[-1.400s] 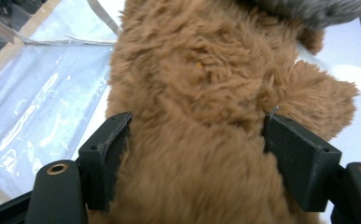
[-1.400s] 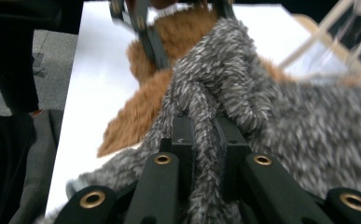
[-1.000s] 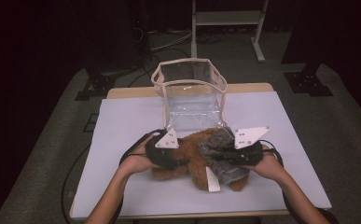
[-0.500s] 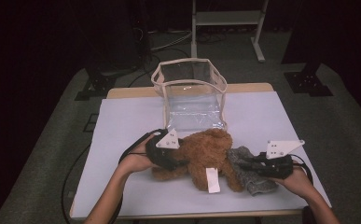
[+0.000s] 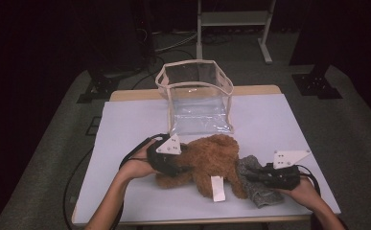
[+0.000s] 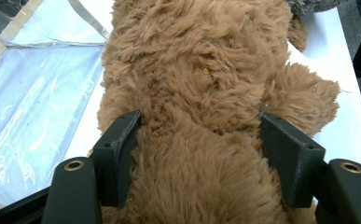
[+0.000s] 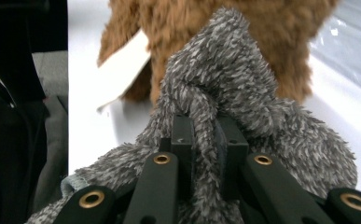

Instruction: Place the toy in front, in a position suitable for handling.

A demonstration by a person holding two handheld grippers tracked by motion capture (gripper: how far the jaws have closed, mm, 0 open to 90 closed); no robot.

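Observation:
A brown plush bear point(image 5: 212, 160) lies on the white table point(image 5: 125, 124), a white tag point(image 5: 218, 188) at its front. My left gripper point(image 5: 176, 167) is at the bear's left end. In the left gripper view its jaws point(image 6: 199, 135) press into the fur of the bear point(image 6: 201, 70) from both sides, and they have just been closing a little further. A grey fuzzy cloth point(image 5: 260, 189) trails from the bear's right side onto the table. My right gripper point(image 5: 252, 176) is shut on a fold of this cloth point(image 7: 225, 79), seen pinched between the jaws point(image 7: 206, 128).
A clear plastic bag point(image 5: 197, 96) with beige trim stands open behind the bear, its flap lying flat on the table. A metal stand point(image 5: 231, 19) and cables are on the dark floor beyond. The table's right edge is close to my right hand.
My right gripper has moved right and down with the grey cloth, drawing it off the bear's body to the table beside it. The left gripper has stayed on the bear.

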